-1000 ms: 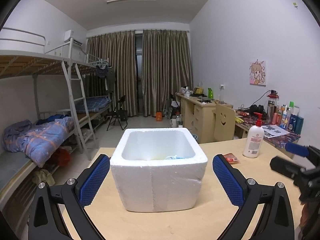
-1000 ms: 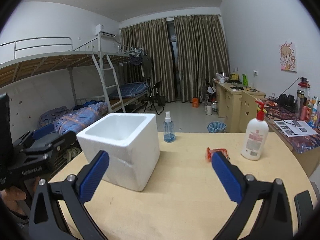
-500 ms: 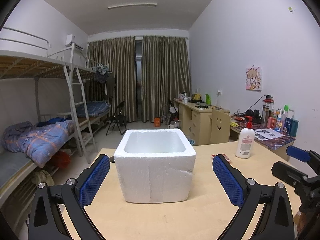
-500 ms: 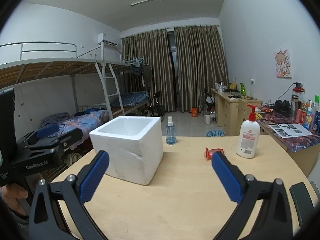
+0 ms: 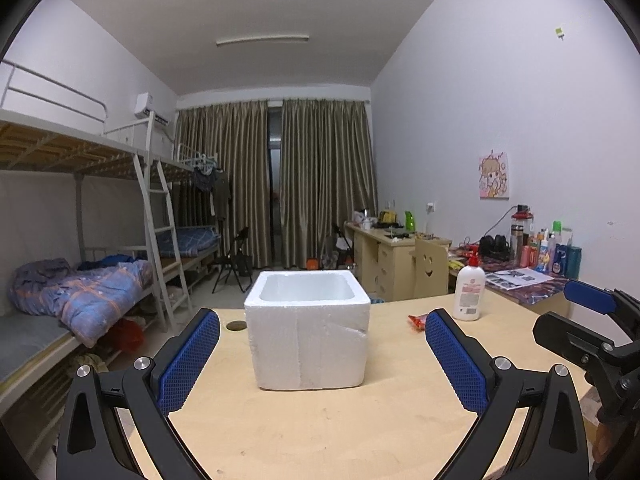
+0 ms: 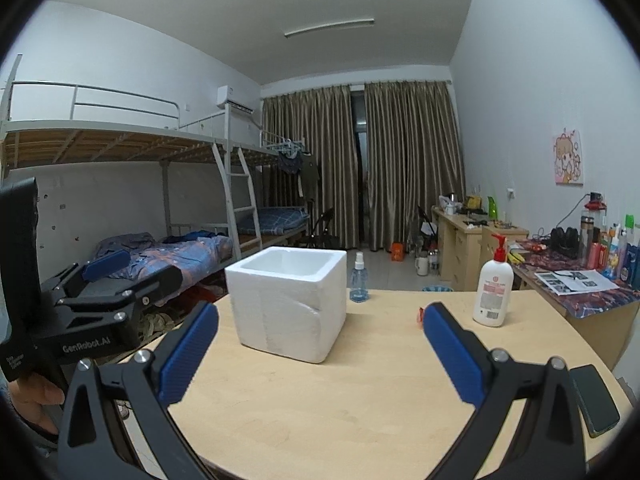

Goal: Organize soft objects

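- On the wooden table [image 5: 320, 432], the left gripper [image 5: 322, 352] is held above the near edge, its blue pads spread wide with nothing between them.
- Ahead of it stands the white foam box [image 5: 307, 330], upright, open top; its contents cannot be seen.
- Right of the box lies a small red packet [image 5: 417, 322], apart from it, near the lotion bottle [image 5: 469, 290].
- Farthest right, the right gripper [image 6: 320, 350] is likewise spread wide and empty.
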A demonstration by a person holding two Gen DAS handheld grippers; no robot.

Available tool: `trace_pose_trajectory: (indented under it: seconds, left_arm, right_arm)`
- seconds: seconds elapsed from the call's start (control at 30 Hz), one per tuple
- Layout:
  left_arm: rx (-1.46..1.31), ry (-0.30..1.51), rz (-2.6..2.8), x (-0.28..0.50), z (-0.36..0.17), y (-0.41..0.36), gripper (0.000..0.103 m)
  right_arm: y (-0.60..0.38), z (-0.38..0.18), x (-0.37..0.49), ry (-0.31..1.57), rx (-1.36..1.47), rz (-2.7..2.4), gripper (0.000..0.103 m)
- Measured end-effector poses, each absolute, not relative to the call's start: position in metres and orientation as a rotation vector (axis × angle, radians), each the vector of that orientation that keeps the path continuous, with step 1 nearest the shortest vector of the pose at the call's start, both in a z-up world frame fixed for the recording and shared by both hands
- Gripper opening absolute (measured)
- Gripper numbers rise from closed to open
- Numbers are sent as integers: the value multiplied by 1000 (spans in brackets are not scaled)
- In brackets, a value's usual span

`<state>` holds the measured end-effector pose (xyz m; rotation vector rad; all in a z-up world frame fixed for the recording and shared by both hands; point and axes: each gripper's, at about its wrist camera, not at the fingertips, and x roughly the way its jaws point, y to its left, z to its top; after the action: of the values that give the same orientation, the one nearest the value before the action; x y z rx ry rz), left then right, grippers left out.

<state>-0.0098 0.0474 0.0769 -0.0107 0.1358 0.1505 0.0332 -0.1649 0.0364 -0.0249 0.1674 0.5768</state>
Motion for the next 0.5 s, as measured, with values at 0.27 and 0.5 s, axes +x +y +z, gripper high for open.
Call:
trace_pose_trajectory:
  seconds: [0.27,0.5]
  left_arm:
    - [-12,75,163,-55,82,39,103]
    - [-4,65,169,-73,75,34,103]
  right_arm:
    - [-170,43,-1,107,-26,591,103]
    - [-172,38,-8,107,-23,603,103]
